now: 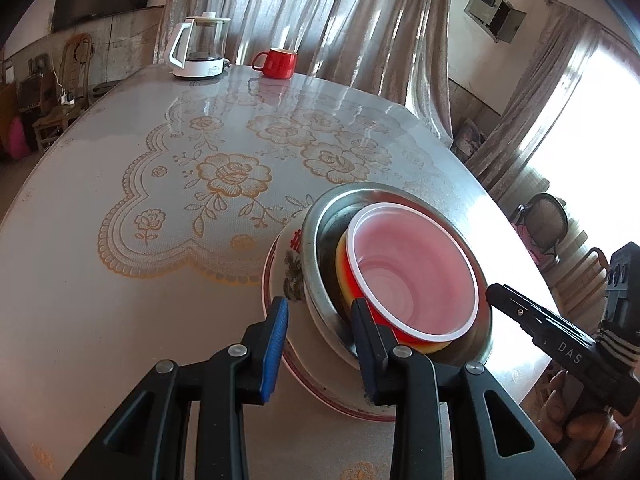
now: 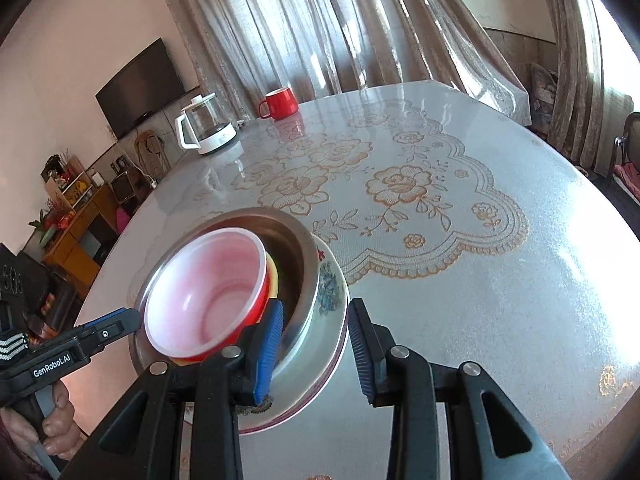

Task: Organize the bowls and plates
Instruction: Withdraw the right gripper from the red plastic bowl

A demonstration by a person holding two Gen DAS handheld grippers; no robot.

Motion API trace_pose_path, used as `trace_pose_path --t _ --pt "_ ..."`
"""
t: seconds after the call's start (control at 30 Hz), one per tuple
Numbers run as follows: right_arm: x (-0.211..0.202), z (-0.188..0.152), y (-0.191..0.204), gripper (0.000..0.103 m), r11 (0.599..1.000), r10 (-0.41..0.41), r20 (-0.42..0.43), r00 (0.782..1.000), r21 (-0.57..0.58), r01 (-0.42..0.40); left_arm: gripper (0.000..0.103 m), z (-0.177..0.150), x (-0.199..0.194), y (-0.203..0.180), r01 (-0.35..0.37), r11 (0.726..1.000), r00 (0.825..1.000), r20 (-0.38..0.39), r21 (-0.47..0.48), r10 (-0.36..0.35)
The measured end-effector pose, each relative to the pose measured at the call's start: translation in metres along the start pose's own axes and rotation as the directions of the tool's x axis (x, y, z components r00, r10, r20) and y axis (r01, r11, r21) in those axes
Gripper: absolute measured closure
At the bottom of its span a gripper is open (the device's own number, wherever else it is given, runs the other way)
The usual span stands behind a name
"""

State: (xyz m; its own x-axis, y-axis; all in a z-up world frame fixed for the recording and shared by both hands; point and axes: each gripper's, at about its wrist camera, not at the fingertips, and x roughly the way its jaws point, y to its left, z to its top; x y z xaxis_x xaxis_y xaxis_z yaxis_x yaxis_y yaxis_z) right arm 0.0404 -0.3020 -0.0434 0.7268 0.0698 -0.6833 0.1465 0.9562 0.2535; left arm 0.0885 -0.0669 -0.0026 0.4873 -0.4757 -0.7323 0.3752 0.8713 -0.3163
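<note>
My left hand-held gripper (image 1: 320,344) is spread wide, one finger outside the stack and one inside the metal bowl (image 1: 320,236). My right hand-held gripper (image 2: 316,344) is spread wide too, over the stack's rim. The red bowl (image 1: 412,268) sits tilted in a yellow bowl (image 1: 342,264), inside the metal bowl, on a flowered plate (image 1: 280,276). The stack is on the tabletop (image 1: 120,280), at 5 o'clock in the left view. A kettle (image 1: 200,48) and red mug (image 1: 278,63) stand at 12 o'clock.
</note>
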Motion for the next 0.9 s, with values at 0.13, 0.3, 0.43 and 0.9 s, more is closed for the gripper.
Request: trace_pose_path --t 0.13,0.3,0.43,0.9 --pt "0.004 -0.005 0.007 0.077 0.999 -0.008 0.009 1.0 -0.045 0.009 0.077 -0.004 0.002 -0.01 0.007 0.999 1.0 -0.007 0.037 -0.007" --pt "0.006 -0.008 0.014 0.084 0.997 -0.012 0.004 1.0 -0.074 0.012 0.076 -0.007 -0.003 -0.016 0.016 0.998 1.0 0.009 0.064 -0.016" --pt "0.005 -0.009 0.009 0.084 0.999 0.01 -0.01 1.0 -0.048 -0.011 0.075 -0.011 -0.004 -0.014 0.02 0.998 1.0 0.005 0.056 -0.02" --pt "0.003 -0.011 0.012 0.083 0.999 0.04 -0.016 0.999 -0.023 -0.041 0.075 -0.015 -0.009 -0.011 0.026 0.999 1.0 0.009 0.036 -0.027"
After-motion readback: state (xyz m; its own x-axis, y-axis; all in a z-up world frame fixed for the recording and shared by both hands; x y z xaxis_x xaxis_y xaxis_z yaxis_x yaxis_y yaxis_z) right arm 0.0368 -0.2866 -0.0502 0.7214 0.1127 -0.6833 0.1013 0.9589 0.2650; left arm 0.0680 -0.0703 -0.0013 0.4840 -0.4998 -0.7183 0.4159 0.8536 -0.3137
